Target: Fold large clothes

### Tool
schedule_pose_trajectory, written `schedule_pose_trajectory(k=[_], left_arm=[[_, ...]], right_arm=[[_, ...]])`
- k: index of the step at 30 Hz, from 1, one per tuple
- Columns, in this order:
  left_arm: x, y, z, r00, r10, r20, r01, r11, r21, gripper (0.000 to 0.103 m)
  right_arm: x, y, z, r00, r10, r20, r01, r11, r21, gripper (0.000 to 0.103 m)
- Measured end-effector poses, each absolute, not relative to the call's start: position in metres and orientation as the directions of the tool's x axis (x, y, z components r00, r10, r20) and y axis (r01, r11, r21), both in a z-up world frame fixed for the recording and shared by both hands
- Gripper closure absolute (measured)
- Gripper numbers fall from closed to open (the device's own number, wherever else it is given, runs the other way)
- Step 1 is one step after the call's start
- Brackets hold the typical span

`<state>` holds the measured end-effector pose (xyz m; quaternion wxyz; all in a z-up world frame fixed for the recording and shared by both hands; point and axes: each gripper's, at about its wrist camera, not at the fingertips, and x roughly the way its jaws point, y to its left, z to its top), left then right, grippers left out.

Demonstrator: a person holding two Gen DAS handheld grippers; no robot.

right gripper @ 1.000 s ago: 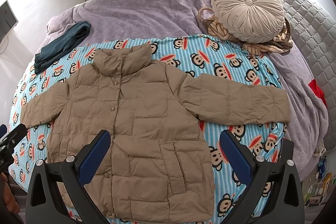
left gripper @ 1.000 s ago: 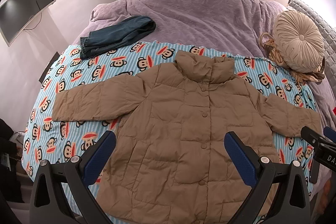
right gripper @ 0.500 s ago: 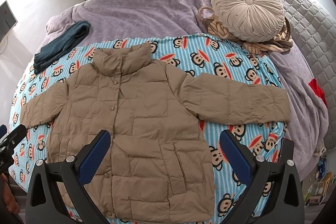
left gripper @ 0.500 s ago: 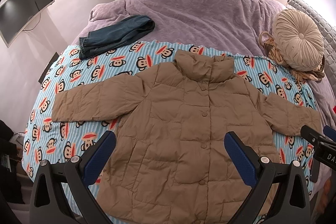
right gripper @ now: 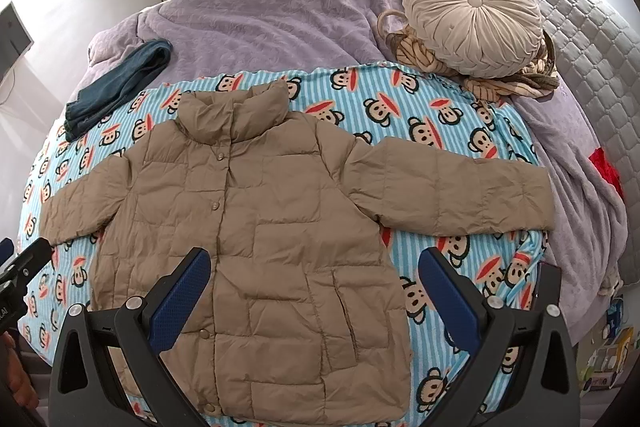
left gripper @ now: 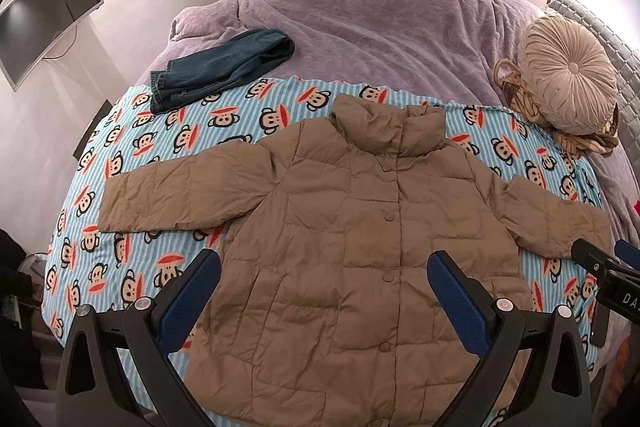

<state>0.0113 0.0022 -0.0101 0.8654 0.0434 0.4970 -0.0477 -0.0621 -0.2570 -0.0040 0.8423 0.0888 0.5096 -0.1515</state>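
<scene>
A tan quilted puffer jacket (left gripper: 360,227) lies flat and face up on a blue striped monkey-print blanket (left gripper: 160,155), buttoned, collar away from me, both sleeves spread out sideways. It also shows in the right wrist view (right gripper: 272,219). My left gripper (left gripper: 324,287) is open and empty, held above the jacket's lower front. My right gripper (right gripper: 314,285) is open and empty, held above the jacket's lower right side. Each gripper's tip shows at the edge of the other's view.
Folded blue jeans (left gripper: 220,67) lie at the blanket's far left corner. A round beige cushion (left gripper: 568,75) sits on a striped cloth at the far right. A purple bedspread (left gripper: 380,27) covers the bed behind. A monitor (left gripper: 48,15) hangs on the left wall.
</scene>
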Motion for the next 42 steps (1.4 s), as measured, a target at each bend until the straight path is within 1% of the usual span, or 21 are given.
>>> schedule_pose_trajectory(k=[20,24,35,38,42], left_arm=[[0.01,0.002,-0.011,0.498,-0.044,-0.866,0.126,0.992,0.022,0.0],[0.002,0.002,-0.019,0.493,-0.046,-0.869,0.115,0.993,0.013,0.0],[-0.016,0.013,-0.051,0.48,-0.051,-0.876,0.062,0.998,-0.024,0.0],[-0.024,0.021,-0.06,0.47,-0.036,-0.882,0.045,0.999,-0.017,0.0],[-0.029,0.049,-0.061,0.484,-0.04,-0.874,0.002,0.999,-0.045,0.0]], right_arm=[[-0.063,-0.257,-0.01,0.427,-0.152,-0.891,0.338,0.941,0.001,0.0],[-0.067,-0.253,-0.02,0.414,-0.105,-0.904,0.321,0.947,0.037,0.0],[-0.075,-0.262,-0.047,0.407,-0.052,-0.912,0.29,0.954,0.075,0.0],[-0.073,-0.267,-0.051,0.422,-0.016,-0.906,0.281,0.953,0.115,0.0],[-0.067,-0.26,-0.062,0.439,0.077,-0.895,0.239,0.95,0.199,0.0]])
